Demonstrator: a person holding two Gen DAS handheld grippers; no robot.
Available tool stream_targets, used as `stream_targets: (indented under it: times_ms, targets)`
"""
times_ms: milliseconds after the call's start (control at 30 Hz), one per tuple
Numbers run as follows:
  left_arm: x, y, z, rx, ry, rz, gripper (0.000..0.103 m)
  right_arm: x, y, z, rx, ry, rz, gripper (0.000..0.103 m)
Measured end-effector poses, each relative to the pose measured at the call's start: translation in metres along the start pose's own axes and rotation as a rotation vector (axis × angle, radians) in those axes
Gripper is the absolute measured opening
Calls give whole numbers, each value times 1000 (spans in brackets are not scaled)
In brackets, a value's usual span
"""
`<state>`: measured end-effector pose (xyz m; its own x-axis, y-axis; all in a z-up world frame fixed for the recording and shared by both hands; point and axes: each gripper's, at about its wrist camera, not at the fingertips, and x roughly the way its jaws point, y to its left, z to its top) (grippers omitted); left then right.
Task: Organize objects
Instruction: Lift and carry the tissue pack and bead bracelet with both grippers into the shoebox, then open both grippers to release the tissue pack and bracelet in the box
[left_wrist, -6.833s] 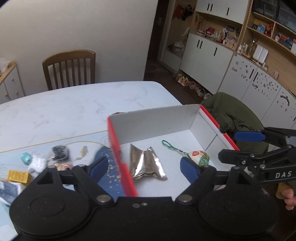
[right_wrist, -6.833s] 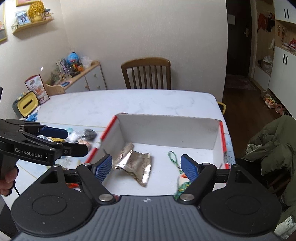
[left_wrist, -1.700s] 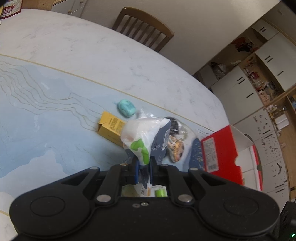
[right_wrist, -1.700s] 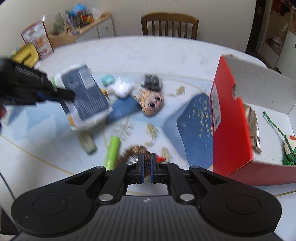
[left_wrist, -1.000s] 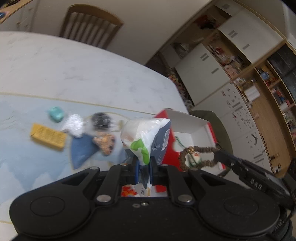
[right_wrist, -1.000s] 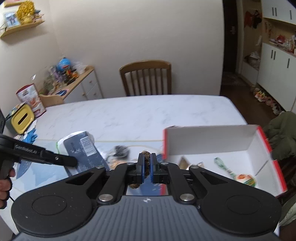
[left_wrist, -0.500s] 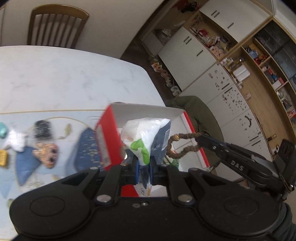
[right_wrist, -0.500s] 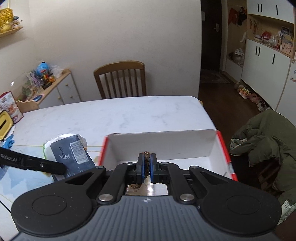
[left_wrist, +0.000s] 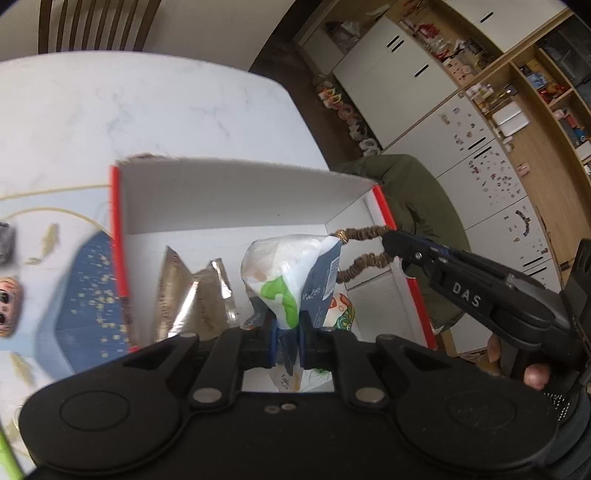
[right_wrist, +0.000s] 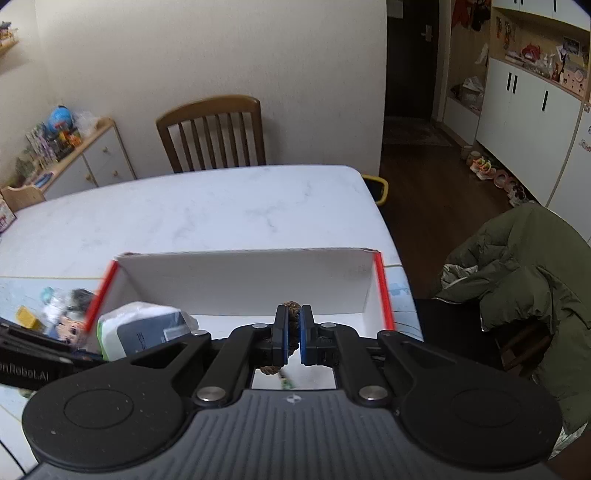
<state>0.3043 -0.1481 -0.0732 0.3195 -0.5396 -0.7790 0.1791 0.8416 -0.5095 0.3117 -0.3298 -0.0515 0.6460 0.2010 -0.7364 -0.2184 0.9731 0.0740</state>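
Observation:
A red box with a white inside (left_wrist: 236, 201) (right_wrist: 243, 284) lies open on the table. My left gripper (left_wrist: 287, 341) is shut on a white, green and dark-blue snack packet (left_wrist: 291, 273), held above the box floor; the same packet (right_wrist: 146, 330) shows low left in the right wrist view. My right gripper (right_wrist: 291, 334) is shut on a brown bead bracelet (right_wrist: 291, 314). In the left wrist view the bracelet (left_wrist: 364, 249) hangs over the box's right wall from the right gripper (left_wrist: 391, 242). A silver foil pouch (left_wrist: 192, 295) and a colourful charm (left_wrist: 341, 312) lie inside the box.
Left of the box, on the blue mat (left_wrist: 85, 295), lie a doll-face item (left_wrist: 9, 306) (right_wrist: 70, 332), a yellow packet (right_wrist: 26, 317) and other small things. A wooden chair (right_wrist: 214, 133) stands beyond the table. A green jacket (right_wrist: 517, 273) hangs on a chair at the right.
Both grippers have carried their loads rightwards from the mat to above the open box, and the box now fills the centre of both views. Each stays shut on its item.

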Motion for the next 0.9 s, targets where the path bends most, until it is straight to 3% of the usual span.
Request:
stream_targets:
  times_ms: [400,900]
  targets:
    - [57,-12,5,7,43,87,10,55,-8,-11,-92,113,-11,5]
    - [74,-10,24,46,36,218,21,54,-13,-14,-146,142,35,6]
